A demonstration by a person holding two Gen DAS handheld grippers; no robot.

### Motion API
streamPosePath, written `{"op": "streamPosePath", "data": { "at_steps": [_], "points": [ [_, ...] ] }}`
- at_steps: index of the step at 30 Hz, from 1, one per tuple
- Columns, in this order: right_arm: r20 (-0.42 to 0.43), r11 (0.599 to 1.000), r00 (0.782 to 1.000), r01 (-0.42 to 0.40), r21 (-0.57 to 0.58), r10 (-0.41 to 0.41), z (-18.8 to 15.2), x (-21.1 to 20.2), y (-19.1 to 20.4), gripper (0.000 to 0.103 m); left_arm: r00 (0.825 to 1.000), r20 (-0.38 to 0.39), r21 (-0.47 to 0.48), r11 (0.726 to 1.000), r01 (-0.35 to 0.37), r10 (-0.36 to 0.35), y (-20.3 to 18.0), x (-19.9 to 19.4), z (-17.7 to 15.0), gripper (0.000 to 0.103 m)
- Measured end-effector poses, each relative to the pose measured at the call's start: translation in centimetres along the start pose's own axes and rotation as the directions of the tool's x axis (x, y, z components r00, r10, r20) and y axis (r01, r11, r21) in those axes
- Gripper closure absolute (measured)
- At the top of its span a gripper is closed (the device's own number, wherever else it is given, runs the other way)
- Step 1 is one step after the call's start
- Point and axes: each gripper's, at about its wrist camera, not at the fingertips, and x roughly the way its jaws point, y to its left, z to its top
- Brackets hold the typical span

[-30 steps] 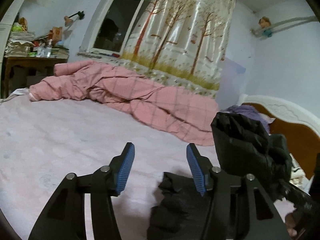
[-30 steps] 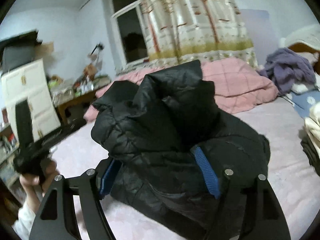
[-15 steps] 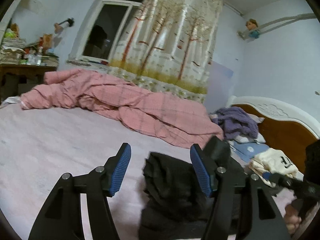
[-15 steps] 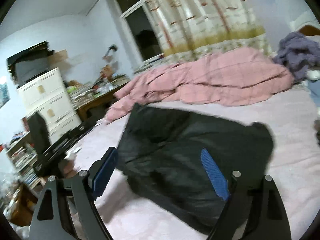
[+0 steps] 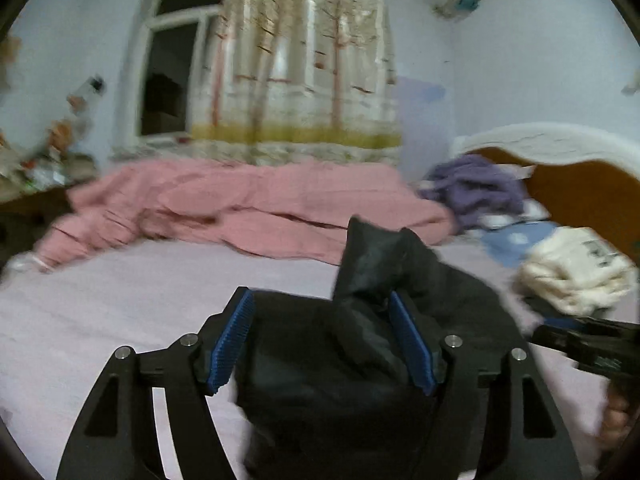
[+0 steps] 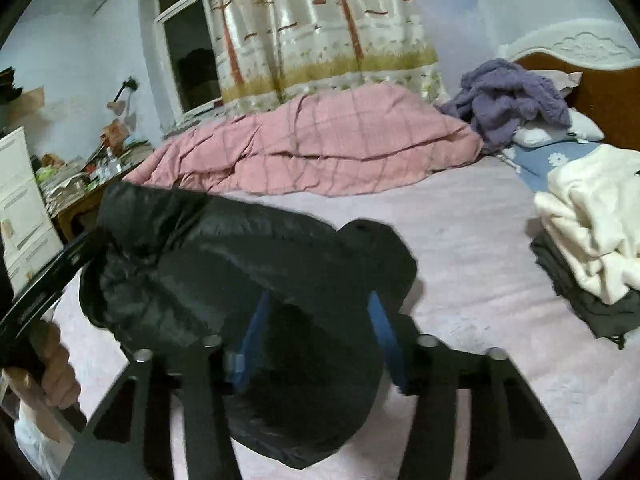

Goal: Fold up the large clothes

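Pink quilt [image 6: 320, 140] by curtain [image 6: 320, 28], purple blanket [image 6: 508, 100] nr headboard [image 6: 592, 80].

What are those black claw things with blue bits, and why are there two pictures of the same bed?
They are grabbing tools a person holds, one in each hand, with a camera on each. One picture looks along the left gripper, the other along the right gripper. A black puffy jacket lies on the pink bed sheet. The left jaws are opening and the right jaws are closing, both with jacket between them. Behind lie a pink quilt, a purple blanket and a stack of folded clothes.
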Motion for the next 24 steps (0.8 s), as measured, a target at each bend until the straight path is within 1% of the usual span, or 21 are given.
{"op": "streamPosePath", "data": {
  "at_steps": [1,2,3,4,6,7,8,9,10,11,12,13,15,16,17,18,20,21,22,23,24],
  "points": [
    [-0.008,1.000,1.000,-0.020,-0.005,0.020,-0.4,0.4,0.1,0.075,1.000,0.020,0.003,1.000,-0.025,0.025,0.2,0.0,0.1,0.040],
    [-0.013,0.999,0.999,-0.040,-0.006,0.040,-0.8,0.5,0.1,0.077,1.000,0.021,-0.001,1.000,-0.014,0.014,0.6,0.2,0.3,0.048],
    [-0.013,0.998,0.998,-0.057,-0.007,0.057,-1.3,0.7,0.2,0.079,1.000,0.005,-0.006,1.000,0.003,-0.003,0.9,0.4,0.4,0.055],
    [-0.014,0.997,0.997,-0.077,-0.014,0.077,-1.6,1.0,0.5,0.081,1.000,-0.022,-0.009,1.000,0.006,-0.006,1.3,0.9,0.4,0.058],
    [-0.021,0.994,0.994,-0.108,-0.029,0.108,-2.0,1.5,0.9,0.081,0.996,-0.087,0.025,0.999,-0.019,0.021,1.5,2.0,-0.2,0.077],
    [-0.032,0.991,0.991,-0.131,-0.030,0.130,-2.1,1.9,1.1,0.081,0.988,-0.144,0.065,0.997,-0.040,0.049,1.4,2.8,-0.7,0.081],
    [-0.053,0.987,0.987,-0.156,-0.025,0.155,-2.2,2.4,1.2,0.081,0.975,-0.206,0.104,0.992,-0.068,0.089,1.3,3.9,-1.4,0.089],
    [-0.076,0.984,0.981,-0.178,-0.016,0.176,-2.4,2.9,1.2,0.081,0.961,-0.253,0.126,0.989,-0.077,0.107,1.3,4.7,-2.3,0.093],
    [-0.086,0.982,0.979,-0.188,-0.011,0.187,-2.5,3.1,1.2,0.081,0.952,-0.283,0.134,0.988,-0.078,0.113,1.3,5.2,-2.9,0.094],
    [-0.093,0.980,0.976,-0.198,-0.007,0.197,-2.7,3.3,1.2,0.081,0.951,-0.289,0.125,0.989,-0.075,0.109,1.4,5.5,-3.5,0.096],
    [-0.087,0.980,0.977,-0.199,-0.012,0.197,-2.8,3.3,1.3,0.081,0.963,-0.255,0.104,0.993,-0.063,0.088,1.7,5.1,-3.6,0.097],
    [-0.074,0.981,0.979,-0.192,-0.023,0.190,-2.6,3.1,1.4,0.081,0.977,-0.204,0.085,0.995,-0.051,0.068,1.9,4.5,-3.4,0.097],
    [-0.030,0.986,0.987,-0.161,-0.038,0.160,-2.1,2.5,1.5,0.081,0.994,-0.104,0.056,0.998,-0.024,0.030,1.9,2.5,-2.2,0.097],
    [0.006,0.991,0.992,-0.129,-0.040,0.130,-1.7,2.1,1.5,0.081,0.999,-0.049,0.028,1.000,0.004,-0.003,1.9,1.3,-1.5,0.097],
    [0.055,0.996,0.995,-0.085,-0.034,0.087,-1.1,1.4,1.3,0.081,0.999,-0.010,0.003,0.999,0.033,-0.033,2.0,0.6,-0.9,0.097],
    [0.076,0.997,0.994,-0.070,-0.027,0.072,-0.7,1.1,1.2,0.081,0.998,0.019,-0.019,0.998,0.066,-0.066,2.1,-0.1,-0.3,0.097],
    [0.108,1.000,0.994,-0.025,-0.009,0.026,0.2,0.6,0.9,0.081,0.993,0.028,-0.025,0.993,0.112,-0.111,1.6,-0.3,0.6,0.097],
    [0.109,1.000,0.994,-0.009,0.000,0.009,0.6,0.6,0.7,0.081,0.993,0.025,-0.016,0.993,0.117,-0.117,1.2,-0.1,0.7,0.098],
    [0.099,1.000,0.995,-0.011,0.005,0.011,0.9,0.8,0.5,0.083,0.994,0.013,-0.001,0.994,0.111,-0.111,0.7,0.3,0.7,0.099],
    [0.086,1.000,0.996,-0.017,0.010,0.016,1.0,1.0,0.3,0.088,0.994,-0.005,0.011,0.994,0.107,-0.107,0.2,0.9,0.8,0.100],
    [0.072,1.000,0.997,-0.021,0.016,0.020,0.9,1.4,0.1,0.089,0.993,-0.034,0.020,0.994,0.109,-0.109,-0.2,1.7,0.7,0.101]
  ]
}}
